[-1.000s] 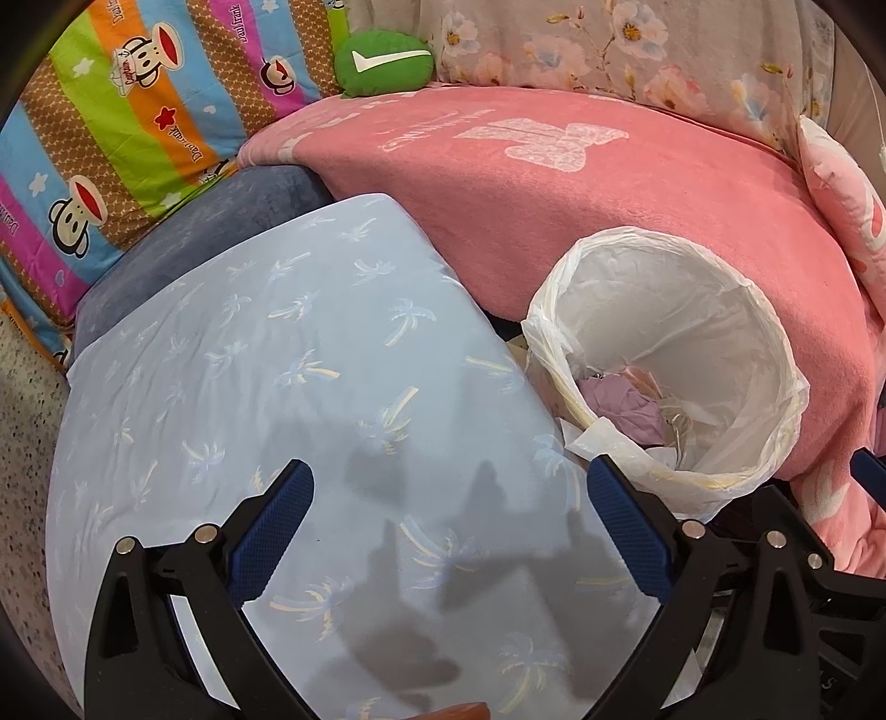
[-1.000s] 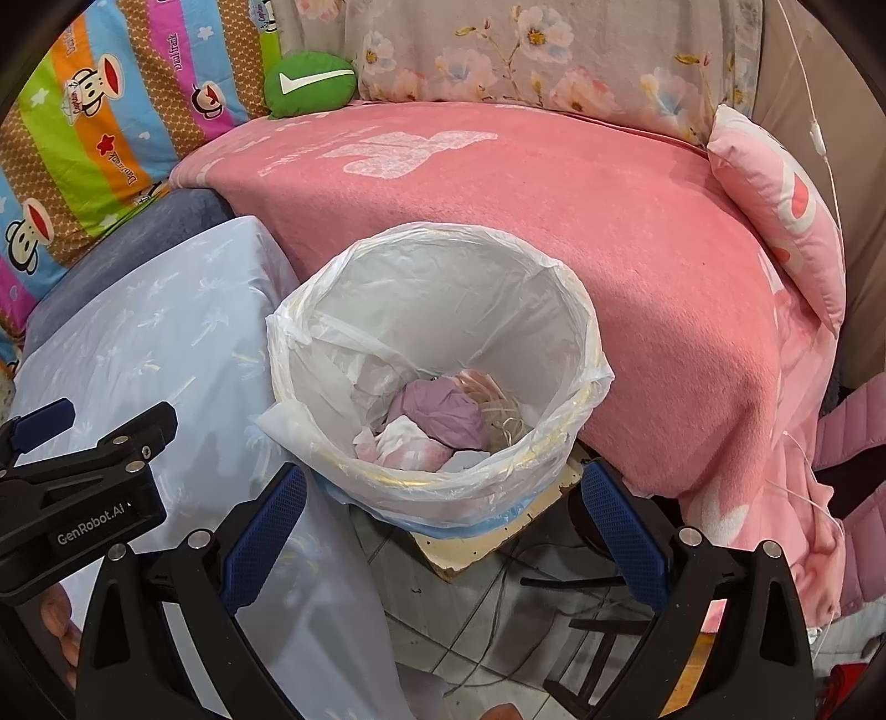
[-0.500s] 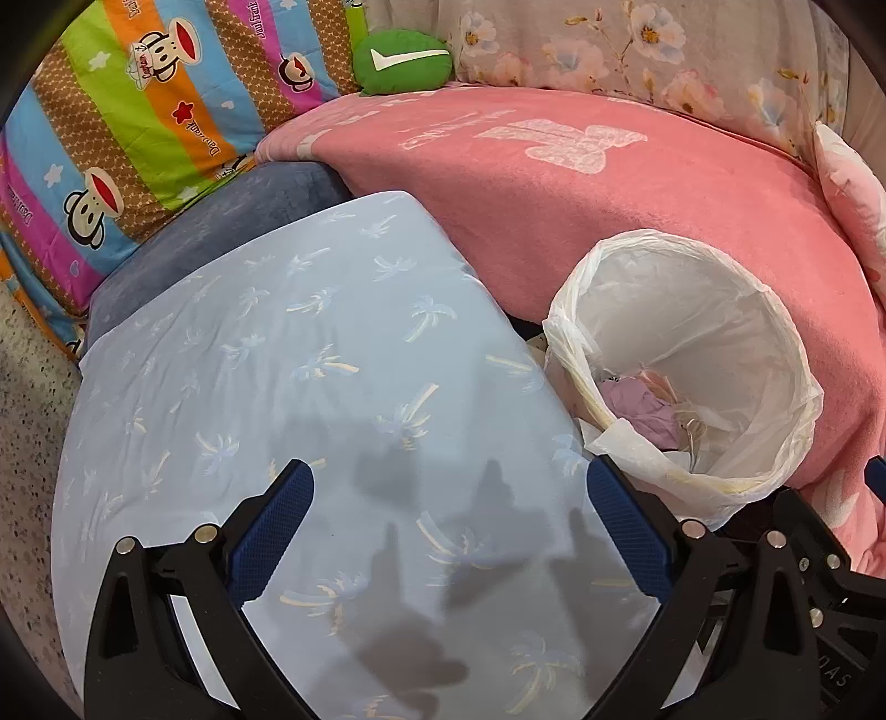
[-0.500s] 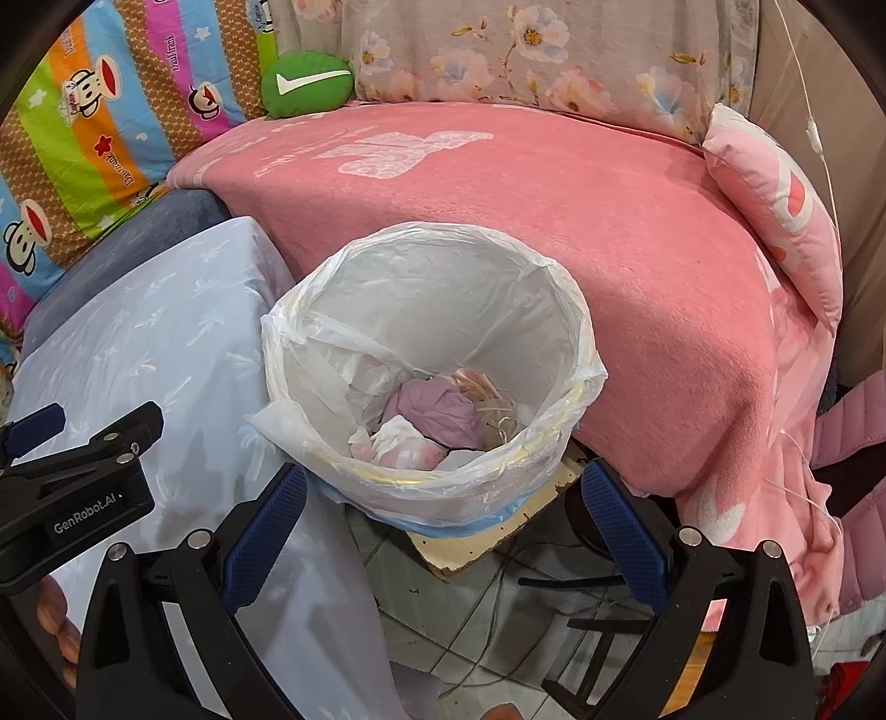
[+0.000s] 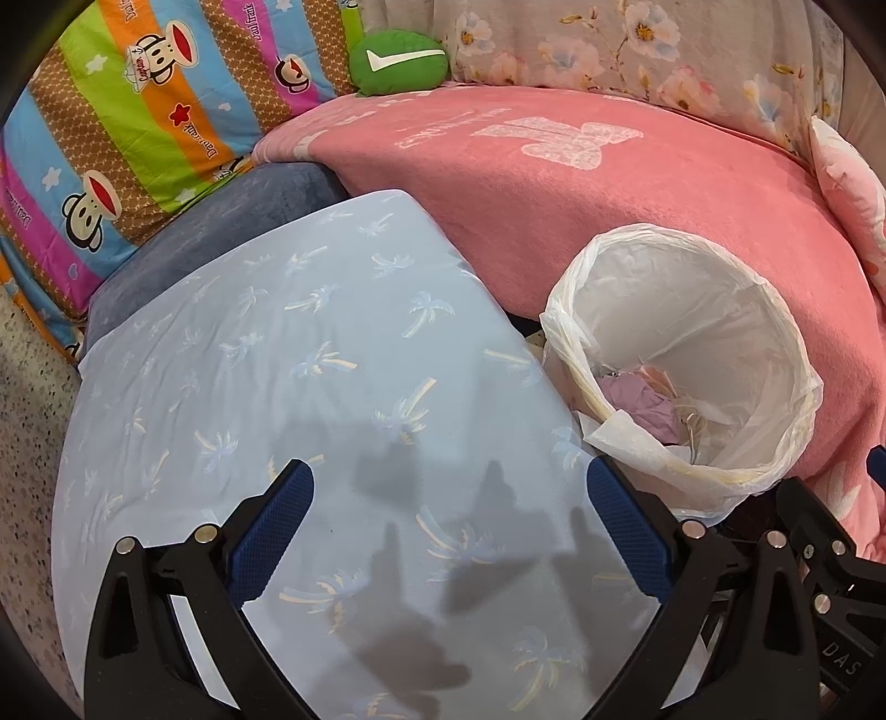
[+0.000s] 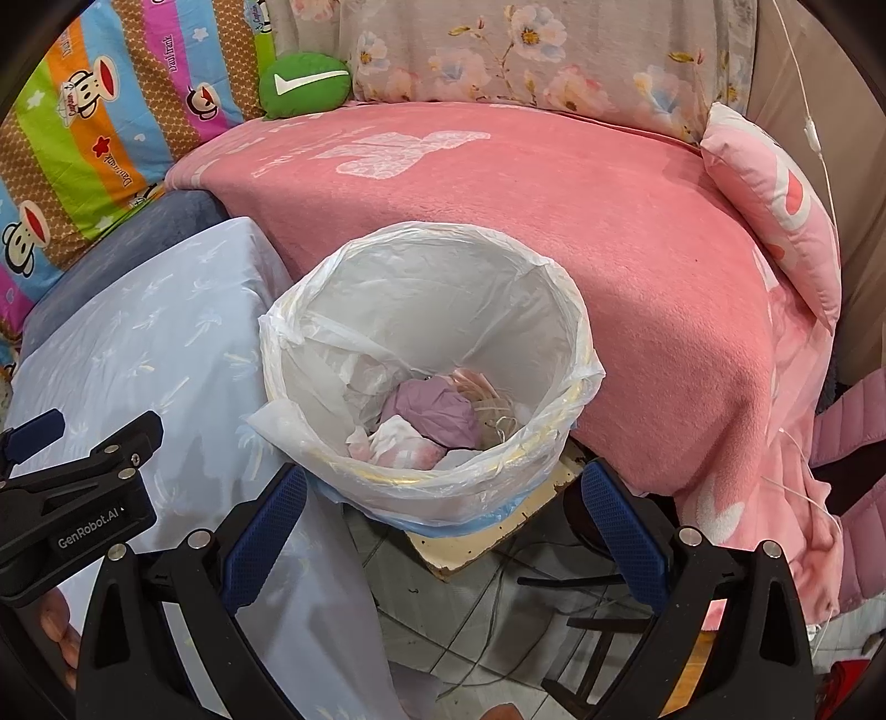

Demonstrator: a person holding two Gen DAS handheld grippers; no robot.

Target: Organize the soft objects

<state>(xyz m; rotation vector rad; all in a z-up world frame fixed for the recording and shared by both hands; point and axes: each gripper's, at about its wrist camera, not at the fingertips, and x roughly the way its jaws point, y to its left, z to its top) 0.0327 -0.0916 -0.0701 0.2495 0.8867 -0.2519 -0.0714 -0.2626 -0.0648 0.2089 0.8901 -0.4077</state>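
A small green cushion [image 5: 397, 62] with a white tick mark lies at the far edge of the pink blanket [image 5: 581, 188], against the striped monkey-print quilt [image 5: 122, 127]; the right wrist view shows the cushion [image 6: 304, 84] too. My left gripper [image 5: 449, 498] hangs open over a pale blue cloth [image 5: 310, 376] with palm prints, holding nothing. Open as well, my right gripper [image 6: 443, 501] hovers just in front of a white-lined waste bin [image 6: 443, 277]. The left gripper [image 6: 72, 487] appears at the lower left of the right wrist view. A pink pillow [image 6: 775, 194] rests at the blanket's right.
The bin [image 5: 764, 310] holds crumpled purple and pink paper [image 6: 437, 410] and stands between the blue-covered seat and the pink blanket. A floral backrest [image 6: 526, 50] runs behind. Tiled floor [image 6: 470, 620] with cables and a board lies below the bin. A hand [image 6: 55, 626] shows at lower left.
The left gripper has drifted left and back, so the bin sits further right and the green cushion more central. The right view has barely shifted. Both grippers stay open.
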